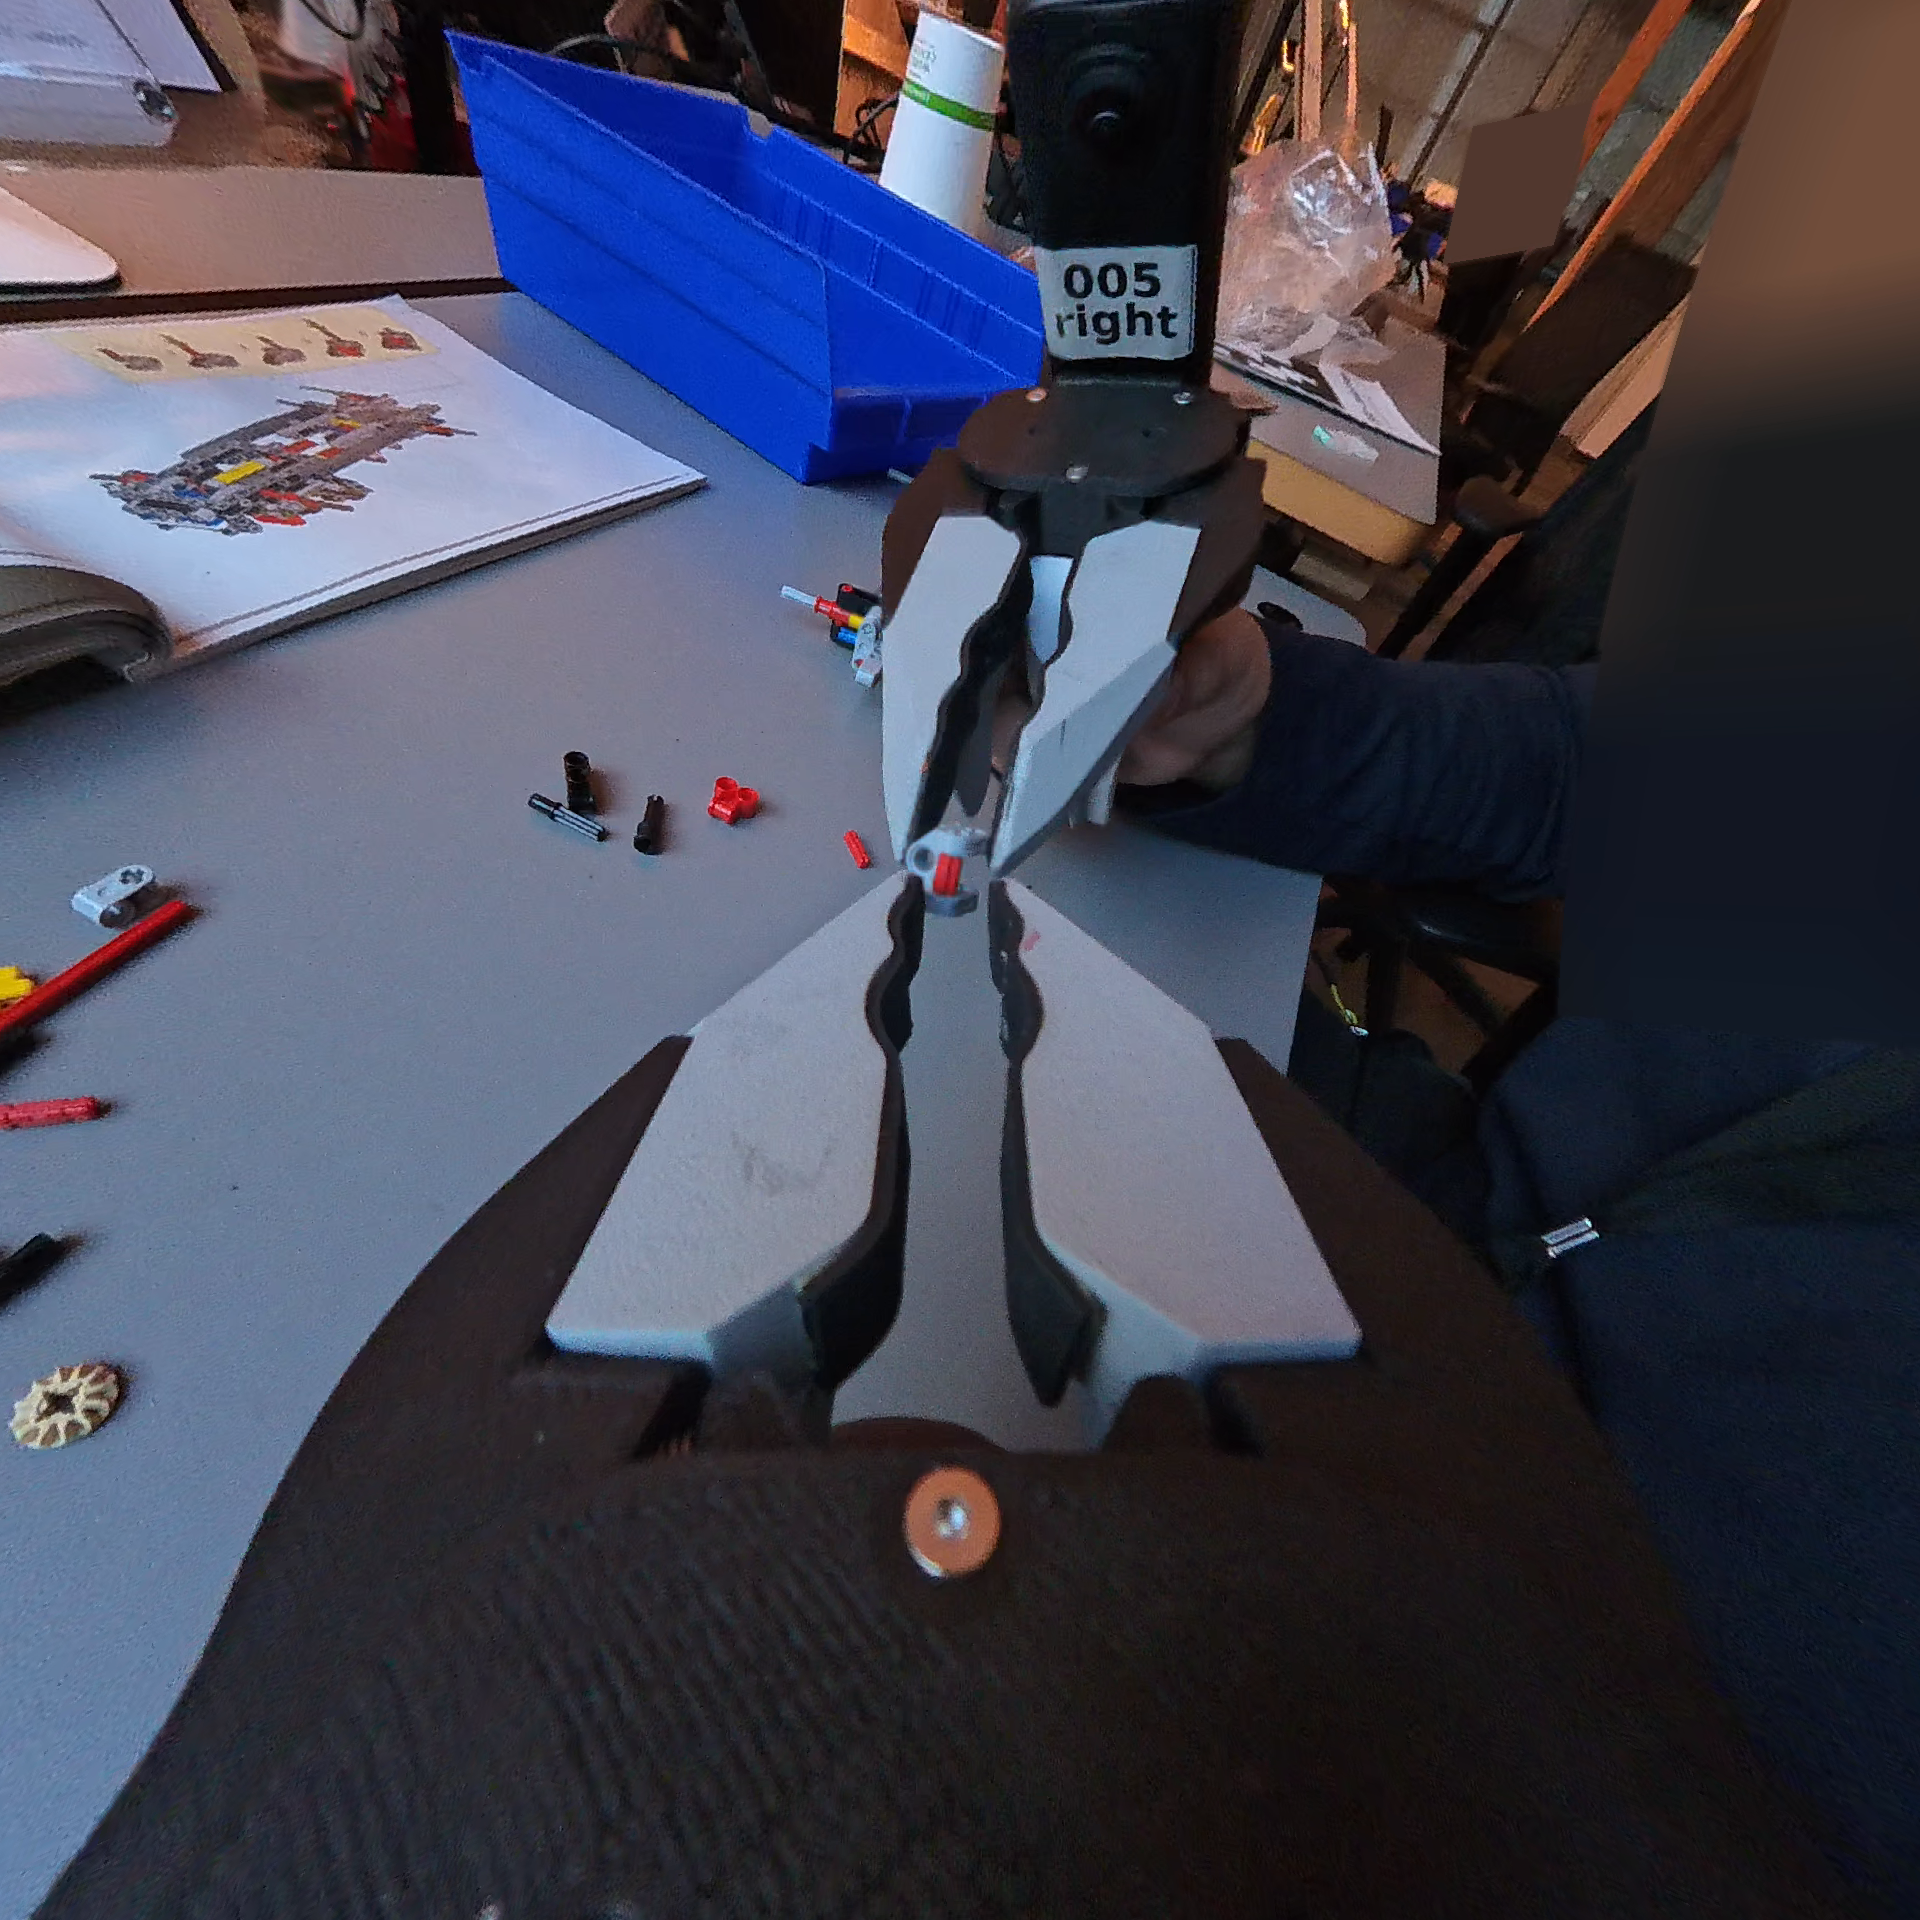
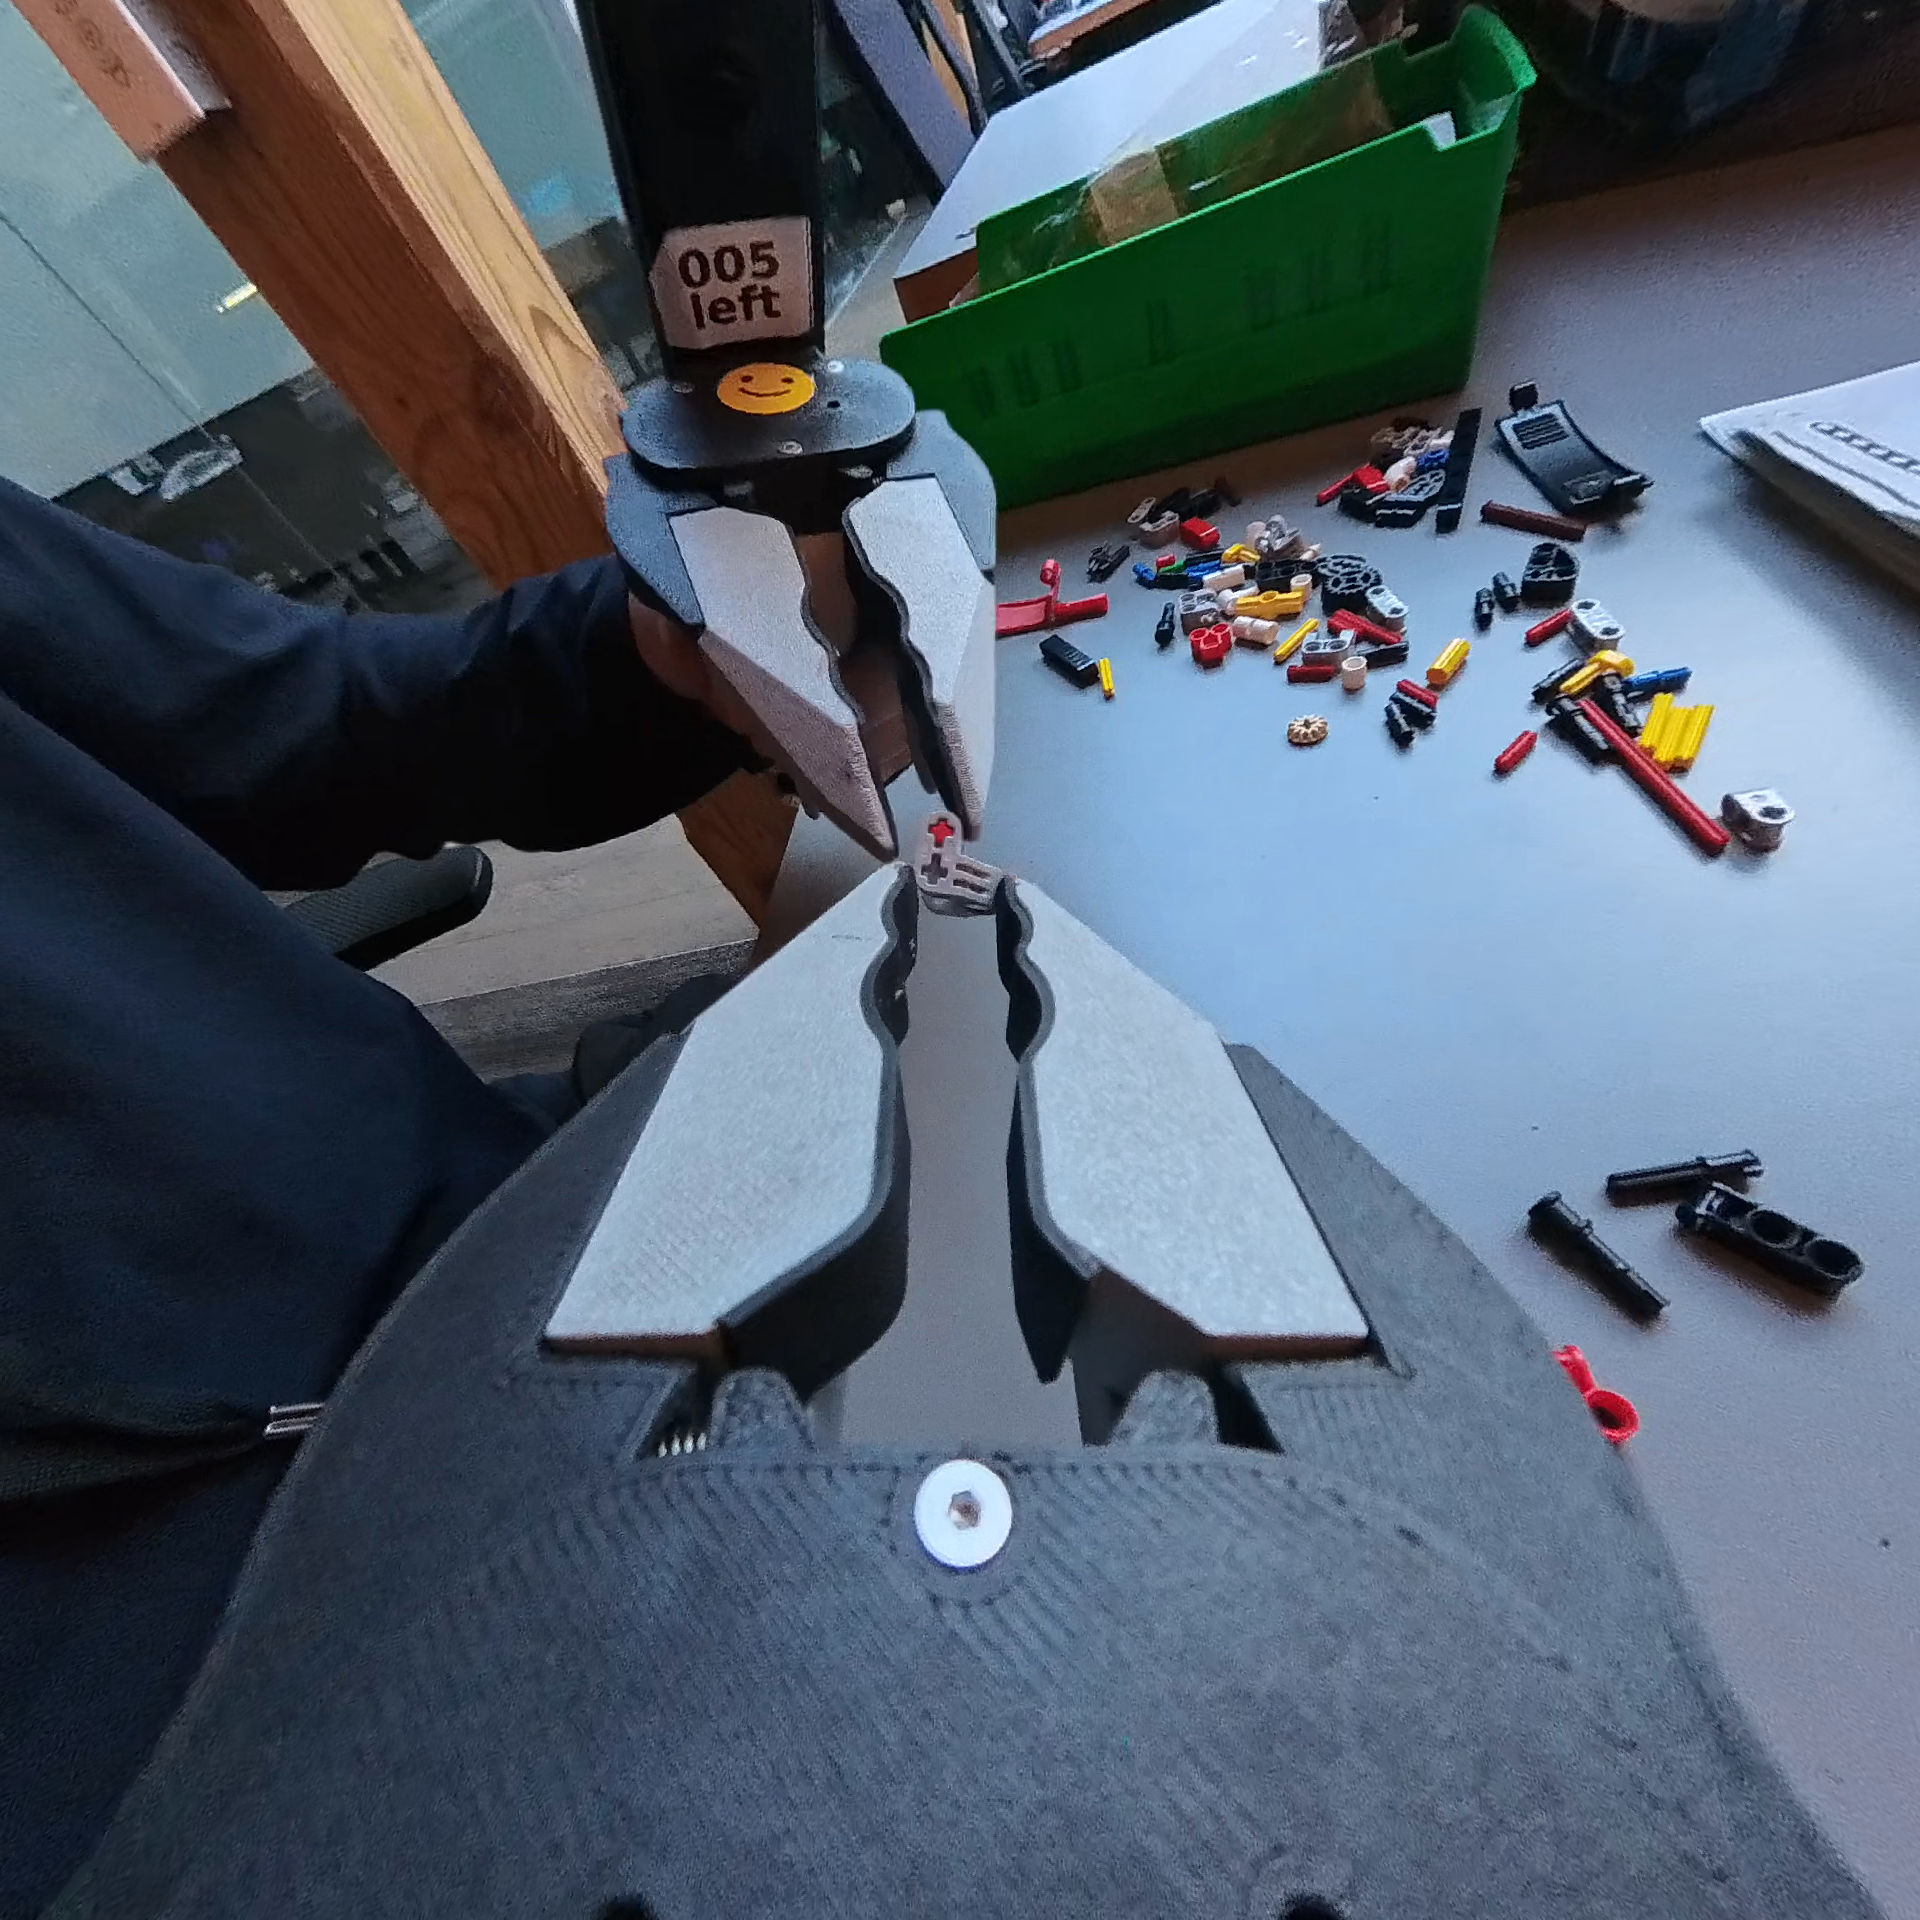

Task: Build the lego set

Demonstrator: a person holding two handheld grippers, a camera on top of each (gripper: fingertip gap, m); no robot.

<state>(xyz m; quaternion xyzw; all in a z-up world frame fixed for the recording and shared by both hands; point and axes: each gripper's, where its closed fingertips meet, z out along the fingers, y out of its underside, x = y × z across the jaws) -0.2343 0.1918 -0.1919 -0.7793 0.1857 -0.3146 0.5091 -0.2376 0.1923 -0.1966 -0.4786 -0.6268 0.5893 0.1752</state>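
Two grippers meet tip to tip over the grey table [image 1: 436, 987], sharing one small grey connector piece [image 1: 948, 871] with a red pin [image 1: 945, 873] seated in it. In the right wrist view the right gripper [image 2: 958, 891] has its jaws only narrowly apart, and both fingertips press on the lower, ribbed part of the grey piece [image 2: 951, 878], so it has hold of it. The left gripper [image 1: 954, 896] comes in from the opposite side with its jaws also nearly closed; from its own camera the piece sits just past its tips, with a thin gap showing beside the right-hand tip. Seen from the right wrist view, the left gripper's [image 2: 935, 836] tips flank the upper end where the red pin's cross-shaped end [image 2: 941, 830] shows, one tip touching and the other seeming slightly off, so whether it truly grips cannot be told. In the left wrist view, a small red pin [image 1: 854, 848] lies on the table at about 9 o'clock of the held piece, a red double connector [image 1: 734, 801] and black pins [image 1: 613, 805] farther the same way. An open instruction booklet [image 1: 312, 468] lies at 10 o'clock, a blue bin [image 1: 727, 260] at 11 o'clock. In the right wrist view, a scatter of coloured parts [image 2: 1351, 603] lies at 2 o'clock, a green bin [image 2: 1195, 301] beyond.
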